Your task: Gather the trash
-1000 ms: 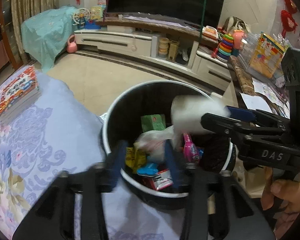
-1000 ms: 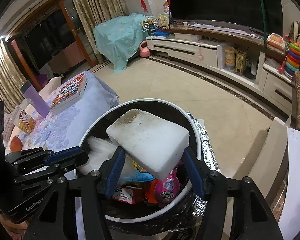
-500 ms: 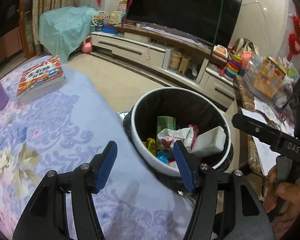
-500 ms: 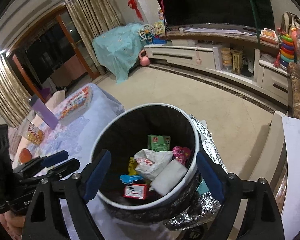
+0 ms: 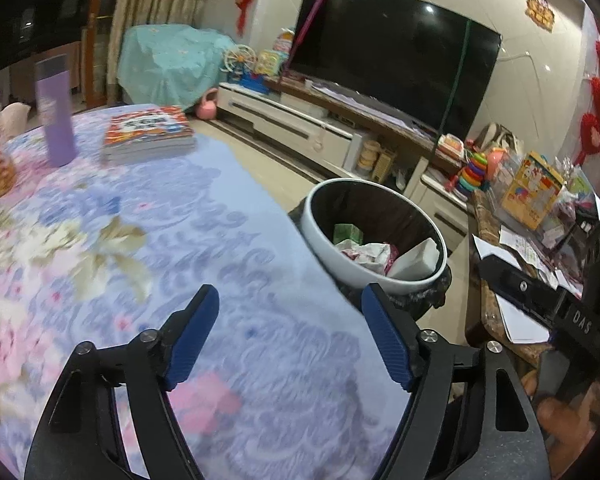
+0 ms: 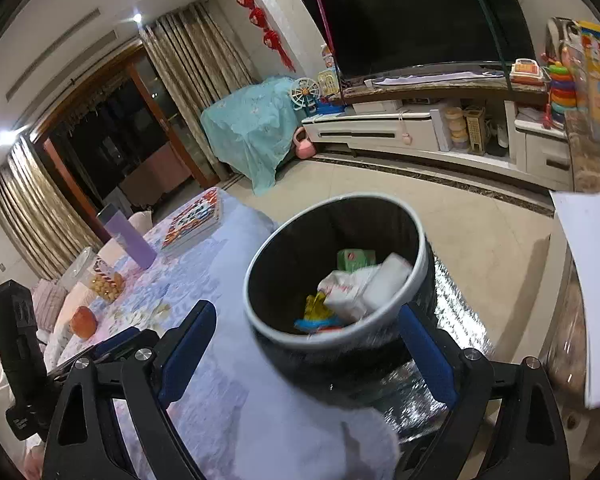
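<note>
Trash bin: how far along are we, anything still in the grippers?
Done: the white foam block and crumpled wrapper lie in the trash bin with a green carton. In hand: nothing; the left gripper and right gripper have just been opening and are empty. Left: the tablecloth holds a bottle, books and snacks; no obvious trash shows.

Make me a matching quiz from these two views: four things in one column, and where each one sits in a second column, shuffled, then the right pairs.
Things:
1. white foam block
2. purple bottle
3. stack of books
4. pink kettlebell

Places:
A. on the floor by the teal-covered furniture
B. standing upright on the floral tablecloth
C. inside the trash bin
D. lying flat at the table's far edge

Pairs: 1-C, 2-B, 3-D, 4-A
</note>
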A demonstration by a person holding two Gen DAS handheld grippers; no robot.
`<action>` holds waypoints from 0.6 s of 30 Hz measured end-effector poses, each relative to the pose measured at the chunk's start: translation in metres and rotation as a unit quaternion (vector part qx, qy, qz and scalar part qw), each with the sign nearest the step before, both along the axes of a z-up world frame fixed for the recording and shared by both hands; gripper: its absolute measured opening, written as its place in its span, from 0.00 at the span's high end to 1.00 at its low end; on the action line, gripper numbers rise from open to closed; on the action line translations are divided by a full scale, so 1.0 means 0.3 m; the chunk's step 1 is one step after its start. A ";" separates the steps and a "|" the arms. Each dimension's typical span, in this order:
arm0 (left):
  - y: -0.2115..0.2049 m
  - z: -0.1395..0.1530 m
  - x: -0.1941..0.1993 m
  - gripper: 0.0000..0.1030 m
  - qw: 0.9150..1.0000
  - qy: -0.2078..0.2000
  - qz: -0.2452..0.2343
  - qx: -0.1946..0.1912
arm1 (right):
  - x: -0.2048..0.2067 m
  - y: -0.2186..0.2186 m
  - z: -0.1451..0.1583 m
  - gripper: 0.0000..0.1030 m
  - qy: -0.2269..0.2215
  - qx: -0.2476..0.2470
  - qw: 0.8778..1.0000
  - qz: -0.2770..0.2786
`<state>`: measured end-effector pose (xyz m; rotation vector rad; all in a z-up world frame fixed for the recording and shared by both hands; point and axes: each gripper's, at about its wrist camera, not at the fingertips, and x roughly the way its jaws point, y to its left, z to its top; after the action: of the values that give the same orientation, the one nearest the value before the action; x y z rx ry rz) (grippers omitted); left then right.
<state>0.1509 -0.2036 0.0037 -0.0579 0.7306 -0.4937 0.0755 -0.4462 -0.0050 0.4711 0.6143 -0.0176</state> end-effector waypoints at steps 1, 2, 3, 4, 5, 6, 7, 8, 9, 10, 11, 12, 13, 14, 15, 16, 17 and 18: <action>0.027 0.001 -0.023 0.25 1.000 -0.006 0.007 -0.005 | -0.018 0.013 -0.003 0.09 -0.004 0.001 1.000 -0.001; 0.043 0.001 -0.037 0.23 1.000 -0.010 0.011 -0.007 | -0.039 0.027 -0.007 0.09 -0.009 0.002 1.000 -0.003; 0.058 0.002 -0.053 0.22 1.000 -0.015 0.014 -0.009 | -0.057 0.041 -0.010 0.06 -0.015 0.002 1.000 -0.007; 0.078 0.006 -0.077 0.19 0.999 -0.026 0.020 -0.010 | -0.074 0.054 -0.013 0.02 -0.019 0.001 1.000 -0.011; 0.090 0.009 -0.092 0.17 0.999 -0.034 0.024 -0.010 | -0.088 0.065 -0.013 0.01 -0.024 0.001 1.000 -0.014; 0.103 0.013 -0.109 0.15 0.999 -0.043 0.028 -0.010 | -0.106 0.078 -0.014 0.01 -0.031 0.000 0.999 -0.016; 0.121 0.020 -0.135 0.13 0.998 -0.058 0.035 -0.011 | -0.115 0.083 -0.014 0.01 -0.034 0.000 0.999 -0.018; 0.133 0.026 -0.153 0.10 0.997 -0.068 0.039 -0.013 | -0.126 0.093 -0.014 0.01 -0.035 -0.001 0.999 -0.019; 0.144 0.035 -0.172 0.10 0.996 -0.079 0.043 -0.014 | -0.134 0.101 -0.012 0.01 -0.035 -0.001 0.999 -0.021; 0.154 0.043 -0.187 0.09 0.995 -0.089 0.045 -0.015 | -0.147 0.112 -0.008 0.01 -0.037 -0.002 0.999 -0.022; 0.162 0.057 -0.204 0.08 0.994 -0.100 0.047 -0.015 | -0.156 0.119 -0.002 0.01 -0.041 -0.004 0.999 -0.022; 0.170 0.074 -0.225 0.07 0.992 -0.113 0.051 -0.015 | -0.169 0.126 0.005 0.01 -0.046 -0.009 0.999 -0.023; 0.177 0.088 -0.237 0.06 0.991 -0.123 0.053 -0.016 | -0.179 0.139 0.018 0.01 -0.052 -0.018 0.998 -0.024; 0.188 0.104 -0.256 0.04 0.989 -0.136 0.055 -0.019 | -0.191 0.154 0.036 0.01 -0.061 -0.031 0.997 -0.024; 0.203 0.126 -0.283 0.03 0.985 -0.157 0.060 -0.025 | -0.206 0.170 0.060 0.01 -0.073 -0.044 0.996 -0.025; 0.212 0.138 -0.301 0.00 0.983 -0.172 0.066 -0.027 | -0.221 0.182 0.080 0.01 -0.085 -0.055 0.995 -0.026; 0.219 0.144 -0.318 0.00 0.980 -0.184 0.070 -0.027 | -0.237 0.194 0.101 0.01 -0.099 -0.068 0.992 -0.028; 0.222 0.146 -0.334 0.00 0.978 -0.195 0.074 -0.021 | -0.254 0.207 0.124 0.00 -0.114 -0.082 0.990 -0.032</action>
<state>0.0508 -0.1370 0.0474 -0.0525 0.3277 -0.3631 -0.0006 -0.3840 0.0322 0.3268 0.3695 -0.0748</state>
